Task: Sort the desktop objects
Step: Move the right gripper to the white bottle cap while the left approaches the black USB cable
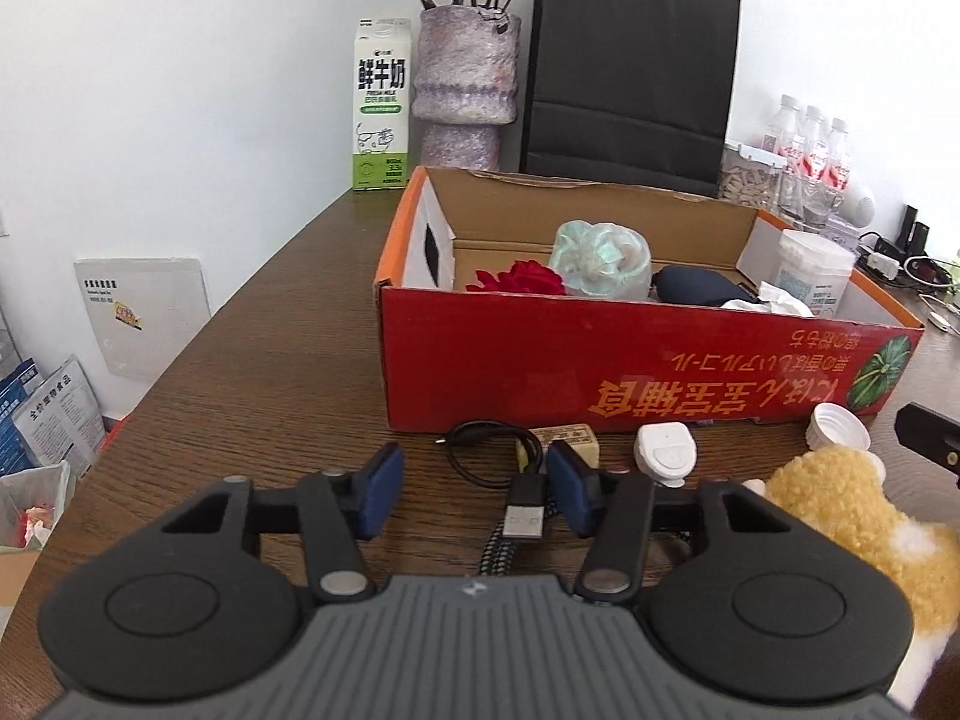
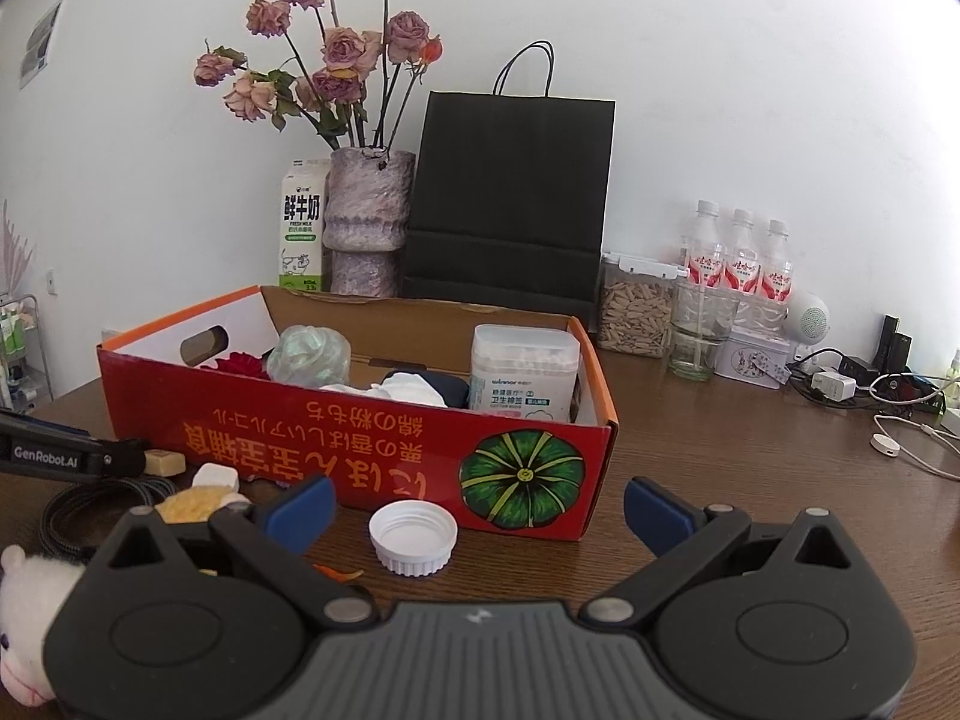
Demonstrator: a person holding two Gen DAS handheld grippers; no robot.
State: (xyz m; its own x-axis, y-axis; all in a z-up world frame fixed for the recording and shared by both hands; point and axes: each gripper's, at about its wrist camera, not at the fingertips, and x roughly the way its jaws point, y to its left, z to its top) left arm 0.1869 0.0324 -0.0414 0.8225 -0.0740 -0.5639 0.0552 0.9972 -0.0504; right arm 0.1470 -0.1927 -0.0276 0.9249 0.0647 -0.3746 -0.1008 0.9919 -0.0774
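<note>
My left fingers [image 1: 471, 495] stood narrowed but apart, with the USB plug of the braided cable [image 1: 523, 513] lying between them, close to the right pad; nothing was pressed yet, as far as I could tell. My right fingers [image 2: 477, 510] were spread wide and empty above the white cap [image 2: 413, 537], which sat on the tabletop [image 2: 750, 468] just in front of the red box [image 2: 372, 450]. I judged the cable the risk: gripped only at the plug, its loose coil could drag, catch the small white device [image 1: 665, 457] or the plush toy [image 1: 852, 516] beside it, or slip out.
</note>
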